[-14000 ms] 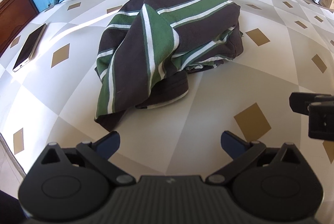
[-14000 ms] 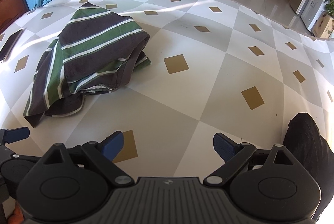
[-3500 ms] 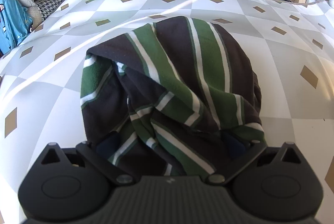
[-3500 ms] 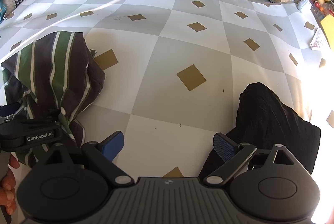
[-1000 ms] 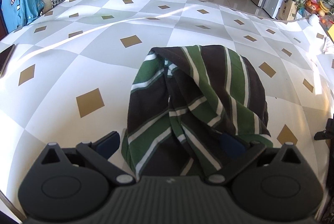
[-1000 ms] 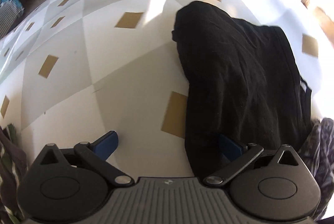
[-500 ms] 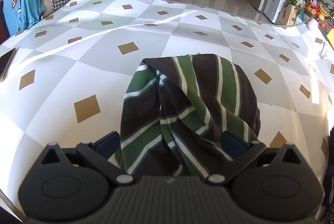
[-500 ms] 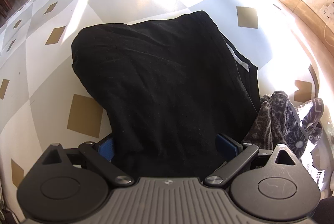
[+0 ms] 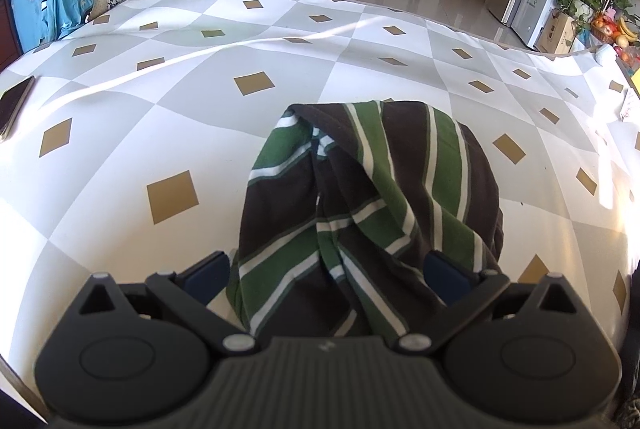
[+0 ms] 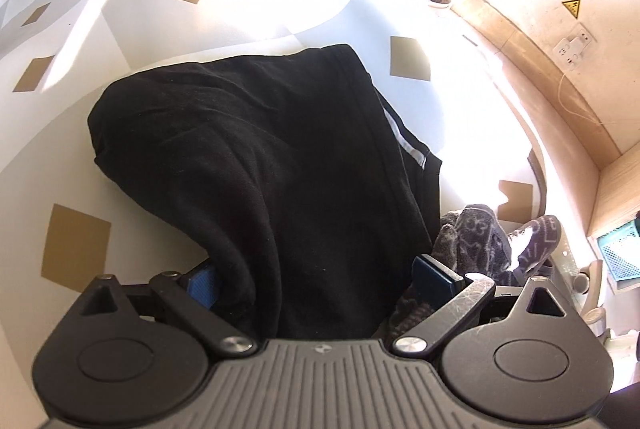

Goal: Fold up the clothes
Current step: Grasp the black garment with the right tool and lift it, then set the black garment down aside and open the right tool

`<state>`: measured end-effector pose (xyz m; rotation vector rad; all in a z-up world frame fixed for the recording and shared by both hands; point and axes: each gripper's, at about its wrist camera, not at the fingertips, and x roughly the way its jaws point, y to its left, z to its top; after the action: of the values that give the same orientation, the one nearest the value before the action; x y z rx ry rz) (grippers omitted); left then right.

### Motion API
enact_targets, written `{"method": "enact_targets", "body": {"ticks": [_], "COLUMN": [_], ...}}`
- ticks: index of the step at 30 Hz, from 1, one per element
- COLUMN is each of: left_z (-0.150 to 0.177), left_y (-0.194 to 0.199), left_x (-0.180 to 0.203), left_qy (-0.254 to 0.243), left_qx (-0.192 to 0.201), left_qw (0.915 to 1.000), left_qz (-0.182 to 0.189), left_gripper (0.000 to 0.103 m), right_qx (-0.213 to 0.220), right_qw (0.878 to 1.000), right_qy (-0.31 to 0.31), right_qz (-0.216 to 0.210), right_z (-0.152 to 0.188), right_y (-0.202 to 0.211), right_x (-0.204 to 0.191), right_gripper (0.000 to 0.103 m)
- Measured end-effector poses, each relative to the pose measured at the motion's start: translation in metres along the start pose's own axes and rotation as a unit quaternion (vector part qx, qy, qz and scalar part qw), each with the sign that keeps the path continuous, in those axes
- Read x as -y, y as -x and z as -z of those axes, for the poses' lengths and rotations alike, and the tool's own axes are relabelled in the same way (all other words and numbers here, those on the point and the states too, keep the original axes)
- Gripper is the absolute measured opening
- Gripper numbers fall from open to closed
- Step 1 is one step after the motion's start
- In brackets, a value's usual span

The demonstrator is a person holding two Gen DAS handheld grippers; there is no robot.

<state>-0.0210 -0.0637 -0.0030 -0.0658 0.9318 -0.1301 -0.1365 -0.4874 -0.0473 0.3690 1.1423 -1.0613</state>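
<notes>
Our left claw stands wide, its blue pads flanking the crumpled green, brown and white striped garment, which lies at 12 o'clock on the diamond-patterned bench; whether they press it we cannot tell. Our right claw, having just narrowed slightly, stands wide astride the black cloth garment, a grey patterned towel at 3 o'clock.

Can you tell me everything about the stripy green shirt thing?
The striped garment is a soft knitted-looking cloth in dark brown and green bands with thin white lines. It is not folded flat: it lies bunched in a rumpled heap, folds crossing over each other. It rests on the checked table cover, and its near end lies between the wide-apart fingers of the left gripper. Whether the blue pads press it cannot be told.
</notes>
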Motion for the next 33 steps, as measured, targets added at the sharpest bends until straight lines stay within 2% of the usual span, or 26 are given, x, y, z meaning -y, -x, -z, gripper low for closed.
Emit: {"method": "enact_targets", "body": {"ticks": [2,7,12,15,18,28,33], "left_z": [0.0,0.001,0.002,0.002,0.003,0.005,0.004], "left_y": [-0.001,-0.003,-0.005,-0.006,-0.008,-0.013,-0.015], "left_x": [0.001,0.002,0.0,0.0,-0.001,-0.009,-0.017], "left_qy": [-0.002,-0.005,-0.001,-0.003,-0.005,-0.003,0.01], "left_qx": [-0.003,-0.004,-0.01,-0.012,-0.014,-0.024,-0.026], "left_qw": [1.0,0.9999,0.9999,0.9999,0.9998,0.9993,0.9991], "left_qz": [-0.003,-0.009,-0.009,-0.01,-0.013,-0.027,-0.032], "left_gripper": [0.103,0.103,0.103,0.103,0.103,0.103,0.103], "right_qx": [0.009,0.037,0.097,0.111,0.11,0.109,0.107], "right_qw": [1.0,0.997,0.986,0.979,0.973,0.951,0.933], "right_qy": [0.015,0.054,0.125,0.154,0.17,0.227,0.245], "right_qz": [0.006,-0.035,-0.054,-0.077,-0.111,-0.181,-0.241], "right_z": [0.001,0.005,0.017,0.025,0.033,0.061,0.071], "right_y": [0.002,0.022,0.048,0.058,0.066,0.094,0.105], "right_x": [-0.004,-0.02,-0.049,-0.065,-0.078,-0.126,-0.14], "right_gripper": [0.096,0.095,0.095,0.095,0.095,0.094,0.091]}}
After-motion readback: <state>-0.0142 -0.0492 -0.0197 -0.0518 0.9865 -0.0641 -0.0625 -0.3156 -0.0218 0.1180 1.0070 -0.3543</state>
